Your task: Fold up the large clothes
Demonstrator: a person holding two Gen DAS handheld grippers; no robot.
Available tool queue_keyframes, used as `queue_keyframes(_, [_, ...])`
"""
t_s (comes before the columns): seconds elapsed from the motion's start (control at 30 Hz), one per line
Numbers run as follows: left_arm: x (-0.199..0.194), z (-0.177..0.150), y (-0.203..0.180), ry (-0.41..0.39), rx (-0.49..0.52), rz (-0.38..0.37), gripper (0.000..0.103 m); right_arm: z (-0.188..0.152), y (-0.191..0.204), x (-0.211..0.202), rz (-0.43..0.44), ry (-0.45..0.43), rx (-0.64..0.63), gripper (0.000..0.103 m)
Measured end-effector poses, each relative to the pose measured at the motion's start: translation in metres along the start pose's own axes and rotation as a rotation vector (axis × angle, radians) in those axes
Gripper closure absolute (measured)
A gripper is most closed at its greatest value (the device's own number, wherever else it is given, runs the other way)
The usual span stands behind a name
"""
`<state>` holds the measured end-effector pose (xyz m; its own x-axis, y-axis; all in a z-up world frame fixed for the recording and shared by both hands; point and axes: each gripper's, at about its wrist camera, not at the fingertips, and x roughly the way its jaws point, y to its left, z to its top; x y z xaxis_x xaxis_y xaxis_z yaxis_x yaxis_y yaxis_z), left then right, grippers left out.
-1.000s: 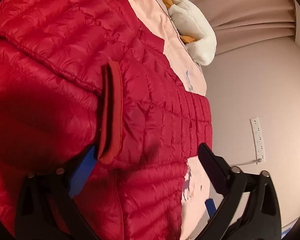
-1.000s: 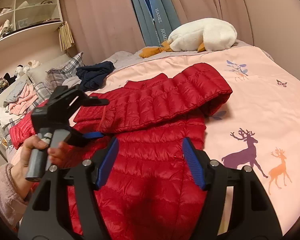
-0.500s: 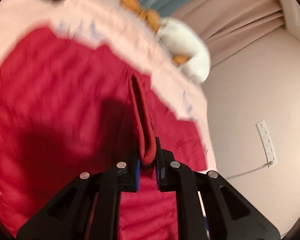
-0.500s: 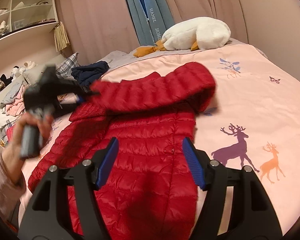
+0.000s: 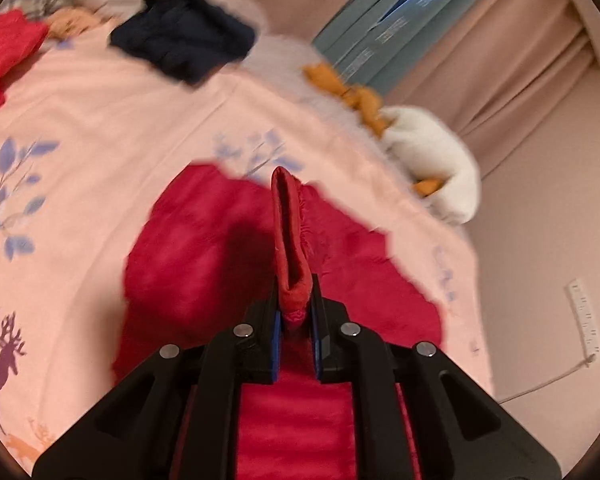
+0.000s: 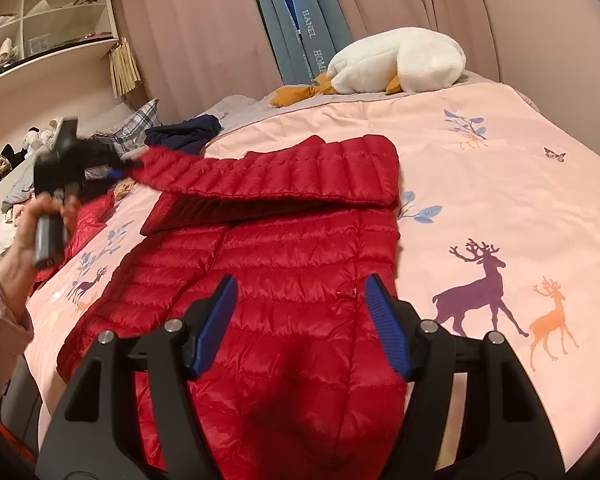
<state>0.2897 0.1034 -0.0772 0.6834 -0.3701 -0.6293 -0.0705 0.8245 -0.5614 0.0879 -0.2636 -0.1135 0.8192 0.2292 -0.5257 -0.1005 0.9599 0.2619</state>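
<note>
Pink bedding (image 6: 500,168) printed with deer, butterflies and blue sprigs covers a bed backed by beige curtains. A grey-blue curtain panel (image 6: 308,28) between them carries white lettering that reads "HANEL" and "HOME", the rest cut off by folds. A white plush goose (image 6: 396,64) lies at the head of the bed, a dark blue garment (image 6: 184,134) further left. The red puffer jacket (image 6: 292,280) is spread flat across the middle of the bedding. The left gripper (image 5: 295,316) has its jaws pinched on the jacket's sleeve cuff (image 5: 290,240), holding the sleeve stretched out to the left above the jacket's upper part. The right gripper (image 6: 302,320) hangs over the lower body of the jacket with its blue-padded jaws wide apart, gripping nothing.
</note>
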Motion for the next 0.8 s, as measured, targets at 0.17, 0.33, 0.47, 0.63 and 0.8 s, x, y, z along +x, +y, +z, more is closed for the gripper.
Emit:
queue_keyframes(0.17, [0.033,-0.014,0.032,0.086,-0.016,0.101,0.085,0.001,0.001,0.004,-0.006,0.011,0.002,0.034])
queue_keyframes(0.33, [0.033,-0.017,0.05,0.105,-0.01,0.161,0.05,0.008,0.002,0.007,-0.01,0.021,-0.014,0.033])
queue_keyframes(0.47, [0.011,-0.013,0.045,0.053,0.078,0.195,0.046,0.022,-0.002,0.011,-0.032,0.027,-0.037,0.032])
queue_keyframes(0.63, [0.0,-0.011,0.013,0.015,0.245,0.195,0.046,0.052,-0.006,0.035,-0.051,0.041,-0.064,0.032])
queue_keyframes(0.8, [0.025,-0.02,-0.025,0.04,0.407,0.211,0.046,0.087,-0.005,0.089,-0.046,0.097,-0.074,0.032])
